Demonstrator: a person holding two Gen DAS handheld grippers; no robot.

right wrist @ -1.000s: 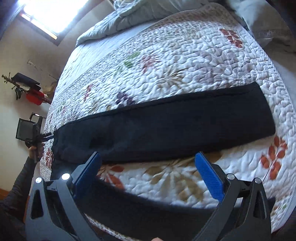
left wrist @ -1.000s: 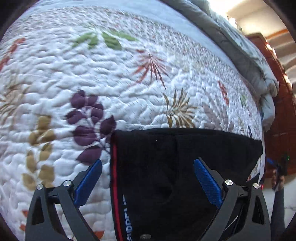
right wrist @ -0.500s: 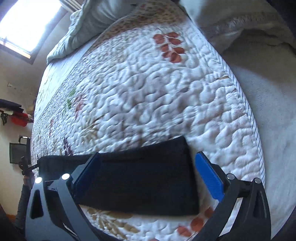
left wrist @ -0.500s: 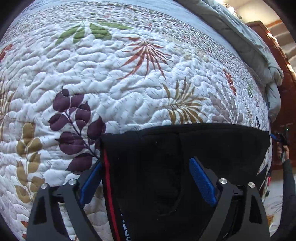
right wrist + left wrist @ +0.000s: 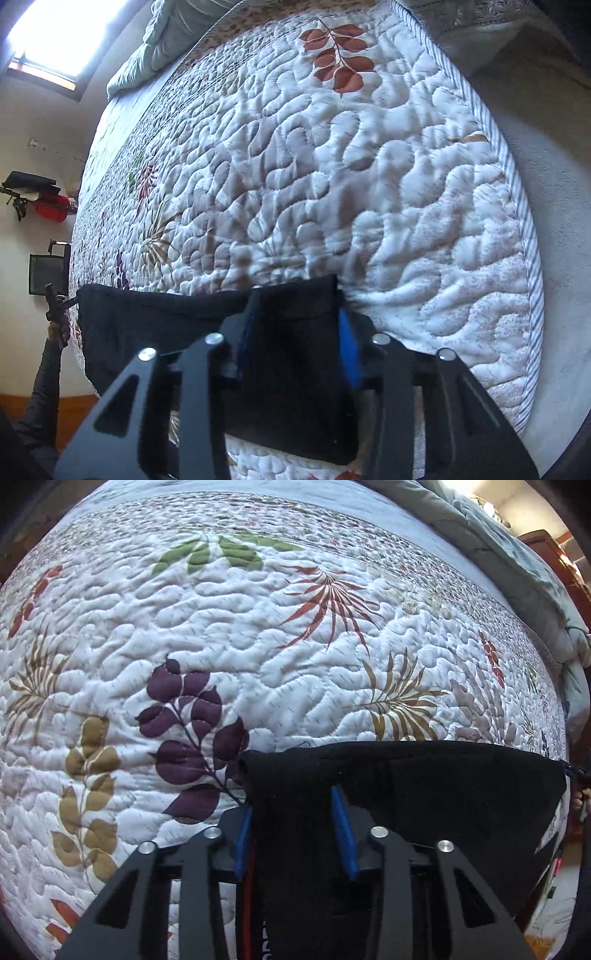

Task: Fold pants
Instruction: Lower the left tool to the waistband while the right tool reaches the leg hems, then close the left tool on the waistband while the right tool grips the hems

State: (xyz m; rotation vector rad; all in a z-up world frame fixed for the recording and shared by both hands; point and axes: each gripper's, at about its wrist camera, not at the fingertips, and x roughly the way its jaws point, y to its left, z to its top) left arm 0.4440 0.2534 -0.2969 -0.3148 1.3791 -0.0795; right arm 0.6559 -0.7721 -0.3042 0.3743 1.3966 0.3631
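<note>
Black pants (image 5: 424, 794) lie flat on the quilted bed (image 5: 258, 646). Your left claw (image 5: 291, 830) pinches one end of them. Your right claw (image 5: 295, 332) pinches the other.

Black pants (image 5: 424, 794) (red side stripe) lie flat on quilt (image 5: 258, 646).

Black angular linkage arms with silver screws; blue pads (image 5: 341, 834) lining fingers; dark sleeve (image 5: 44, 384), bare hand (image 5: 61, 328).
</note>
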